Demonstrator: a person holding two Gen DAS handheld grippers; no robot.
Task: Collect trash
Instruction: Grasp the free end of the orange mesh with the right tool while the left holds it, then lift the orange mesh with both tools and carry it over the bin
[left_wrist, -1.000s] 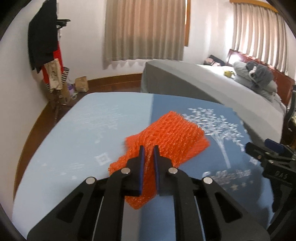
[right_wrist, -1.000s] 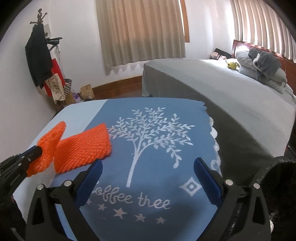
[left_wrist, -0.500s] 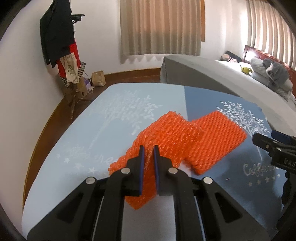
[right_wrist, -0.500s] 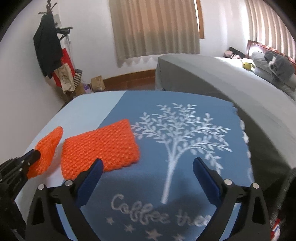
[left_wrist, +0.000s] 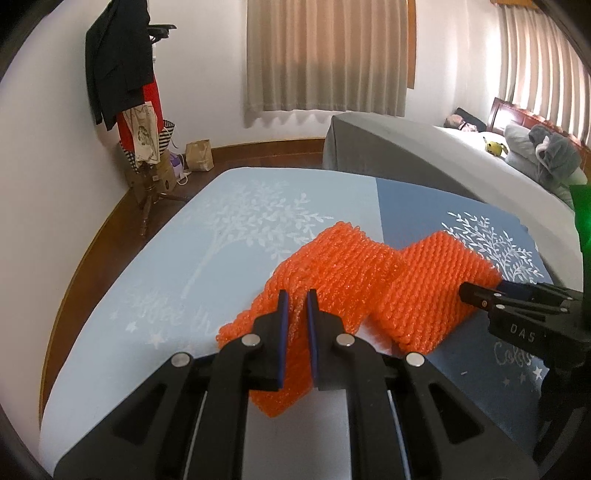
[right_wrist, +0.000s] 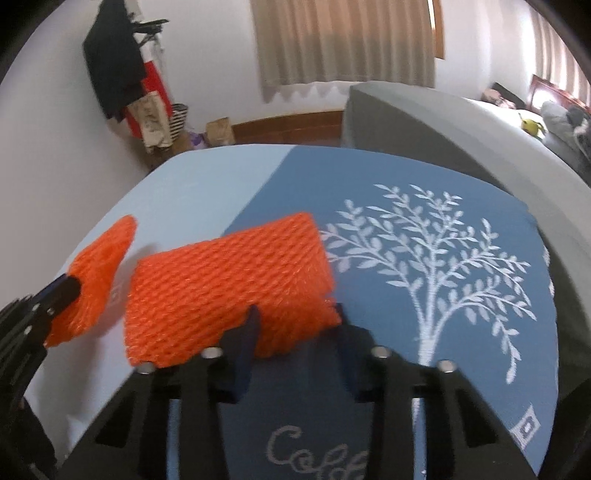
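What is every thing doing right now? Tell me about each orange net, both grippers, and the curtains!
Left gripper: shut on the first orange foam net.
First orange foam net: pinched and lifted off the cloth.
Right gripper: open, jaws around the near edge of the second orange foam net.
Second orange foam net: lying flat on the tablecloth, not gripped yet.
Tablecloth: spread flat.
Curtains: drawn closed.

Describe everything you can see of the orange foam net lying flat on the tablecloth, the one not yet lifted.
The flat foam net is a bright orange, roughly rectangular sleeve of woven foam mesh. It lies on the tablecloth, straddling the light and dark blue halves, beside the white tree print. The right gripper is open, its fingers straddling the net's near right corner.
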